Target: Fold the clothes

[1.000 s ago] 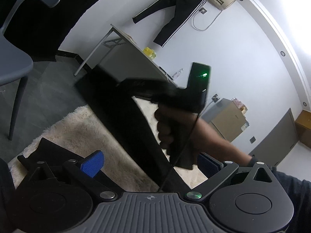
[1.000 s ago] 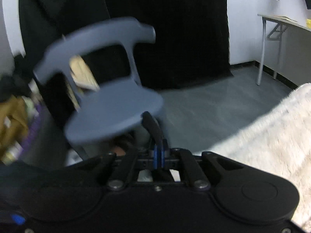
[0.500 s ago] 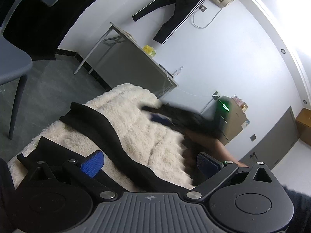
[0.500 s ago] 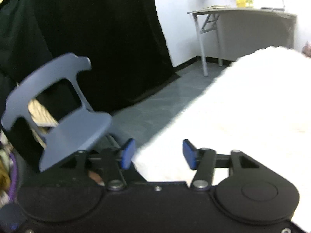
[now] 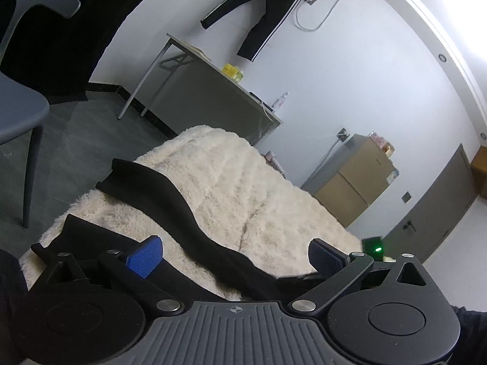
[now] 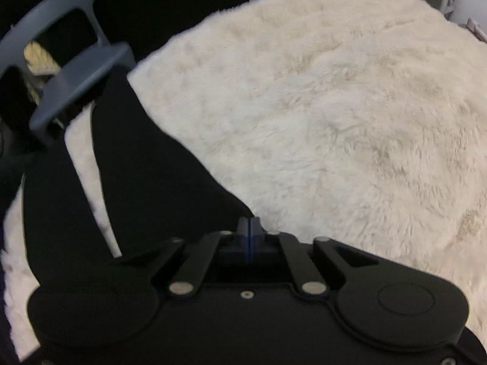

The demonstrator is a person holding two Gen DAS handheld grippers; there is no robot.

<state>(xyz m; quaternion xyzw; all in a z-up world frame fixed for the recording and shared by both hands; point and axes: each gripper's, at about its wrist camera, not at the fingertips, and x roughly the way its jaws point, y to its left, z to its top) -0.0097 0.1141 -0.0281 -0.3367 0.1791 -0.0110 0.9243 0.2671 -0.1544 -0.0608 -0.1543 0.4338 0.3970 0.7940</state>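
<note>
Just ahead of the right tool, whose blue pads are pressed flat together, the black garment lies spread on a cream fluffy blanket. Its jaws have just been closing; their tips sit at the garment's edge, and the blur makes it hard to tell whether any cloth is pinched between them. Left of this tool the garment runs away in two dark strips toward a grey chair. The left tool stands wide open, nothing between its pads. Directly beyond it the same garment crosses the blanket as a long black band. Farther off stands a grey tabletop against the white wall, with black striped trousers hanging above.
</note>
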